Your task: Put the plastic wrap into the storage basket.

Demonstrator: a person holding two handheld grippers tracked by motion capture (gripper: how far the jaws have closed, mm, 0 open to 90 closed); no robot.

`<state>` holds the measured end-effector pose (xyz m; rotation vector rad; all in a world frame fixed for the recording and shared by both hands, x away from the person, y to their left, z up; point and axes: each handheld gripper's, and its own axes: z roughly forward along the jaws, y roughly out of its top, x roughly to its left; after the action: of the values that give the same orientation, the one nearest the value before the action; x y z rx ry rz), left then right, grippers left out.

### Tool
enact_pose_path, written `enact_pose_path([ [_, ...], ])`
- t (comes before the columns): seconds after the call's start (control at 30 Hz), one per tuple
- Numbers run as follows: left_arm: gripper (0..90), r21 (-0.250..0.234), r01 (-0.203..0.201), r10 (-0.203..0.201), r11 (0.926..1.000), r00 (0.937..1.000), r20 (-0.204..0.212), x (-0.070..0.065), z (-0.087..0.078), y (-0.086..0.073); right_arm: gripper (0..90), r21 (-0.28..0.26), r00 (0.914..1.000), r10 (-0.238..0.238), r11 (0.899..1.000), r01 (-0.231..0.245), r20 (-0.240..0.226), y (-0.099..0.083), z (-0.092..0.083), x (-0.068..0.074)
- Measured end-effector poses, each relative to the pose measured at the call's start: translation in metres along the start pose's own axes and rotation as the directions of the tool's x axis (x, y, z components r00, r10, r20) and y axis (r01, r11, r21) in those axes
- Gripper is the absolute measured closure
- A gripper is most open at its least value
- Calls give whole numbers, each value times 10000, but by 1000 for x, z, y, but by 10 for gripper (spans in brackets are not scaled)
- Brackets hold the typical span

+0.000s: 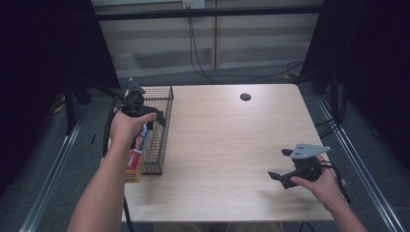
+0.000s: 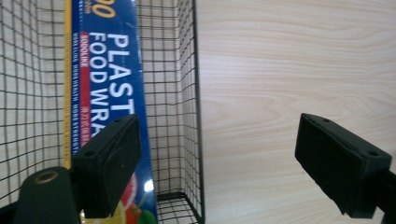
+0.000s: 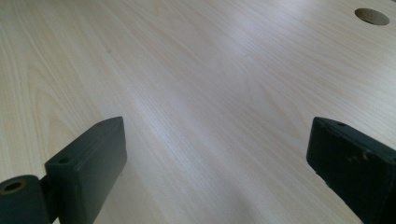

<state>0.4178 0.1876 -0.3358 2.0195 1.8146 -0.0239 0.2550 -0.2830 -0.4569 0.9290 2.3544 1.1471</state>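
The left gripper [image 1: 153, 117] hangs over the wire basket [image 1: 162, 133]. A food wrap box [image 1: 138, 153] lies just below its fingers. The right gripper [image 1: 282, 164] rests open on the table [image 1: 227, 140].

Light wood table [image 1: 227, 145] w/ round cable hole [image 1: 245, 96], grey floor [image 1: 72, 164], black curtains [image 1: 43, 53] both sides.

High view is dim and soft, dark curtains at both sides, overhead light evenly on the pale surface [image 1: 227, 145], faint shadow under the right tool [image 1: 285, 166]. Both tool views are brighter, with a broad sheen across the wood grain and glare on the glossy box [image 2: 109, 93]. Near black pads look slightly blurred.
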Motion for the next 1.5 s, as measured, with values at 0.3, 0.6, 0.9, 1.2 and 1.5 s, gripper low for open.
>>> enact_pose_path([
  [0.3, 148, -70, -250, 252, 9997, 9993, 283, -15, -3, -2, 47, -11, 9999, -103, 9999, 103, -27, 1, -1, 1],
  [0.6, 144, -97, -797, 802, 9968, 9953, 541, -30, -2, -6, 47, 55, 9997, -217, 9997, 217, -74, 3, 1, 4],
  [0.9, 135, -137, -1325, 1332, 9911, 9879, 800, -45, 1, -8, 47, 31, 9996, -265, 9996, 265, -111, 3, 1, 4],
  [1.2, 125, -222, -1961, 1974, 9803, 9737, 1138, -66, 9, -9, 47, 46, 9996, -266, 9996, 266, -81, 3, 2, 3],
  [1.5, 114, -312, -2441, 2460, 9693, 9597, 1356, -79, 16, -12, 47, 94, 9996, -263, 9996, 264, -115, 2, 3, 3],
])
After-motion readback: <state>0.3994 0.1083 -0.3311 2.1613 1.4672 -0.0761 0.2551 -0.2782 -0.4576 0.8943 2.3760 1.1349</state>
